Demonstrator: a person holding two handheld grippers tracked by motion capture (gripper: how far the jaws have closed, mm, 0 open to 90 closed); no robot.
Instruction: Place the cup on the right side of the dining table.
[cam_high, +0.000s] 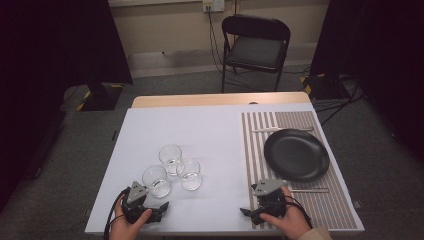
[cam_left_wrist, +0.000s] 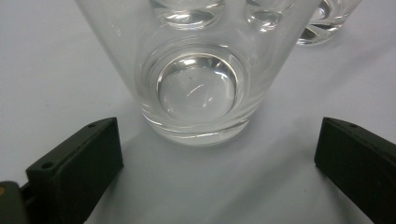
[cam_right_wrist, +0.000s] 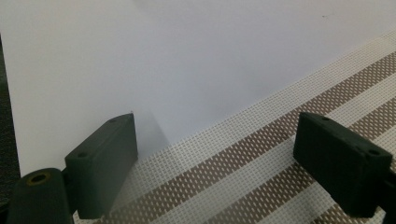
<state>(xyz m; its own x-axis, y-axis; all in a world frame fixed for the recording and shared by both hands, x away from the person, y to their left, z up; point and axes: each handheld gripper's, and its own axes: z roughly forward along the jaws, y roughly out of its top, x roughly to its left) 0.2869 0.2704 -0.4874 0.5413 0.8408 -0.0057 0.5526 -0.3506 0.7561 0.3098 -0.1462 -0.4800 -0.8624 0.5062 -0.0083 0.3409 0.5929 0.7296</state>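
In the high view, a table covered by a white sheet is seen from above. Three clear glasses are grouped left of centre: the nearest glass, a second glass behind it, and a third glass to the right, all close together. A striped placemat is laid on the right side of the table. A black plate is set on the placemat, with one piece of cutlery beyond it and another piece of cutlery just nearer than it. The left gripper is held by the left hand at the near edge, just in front of the nearest glass. The right gripper is held by the right hand at the near edge of the placemat. A folding chair is placed on the floor beyond the table.

In the left gripper view, the left gripper is shown with its jaws spread wide and nothing between them. The nearest glass is standing upright just ahead of the jaws, apart from both.

In the right gripper view, the right gripper is shown with its jaws spread wide and nothing gripped. The placemat lies beneath them, and its edge meets the white sheet.
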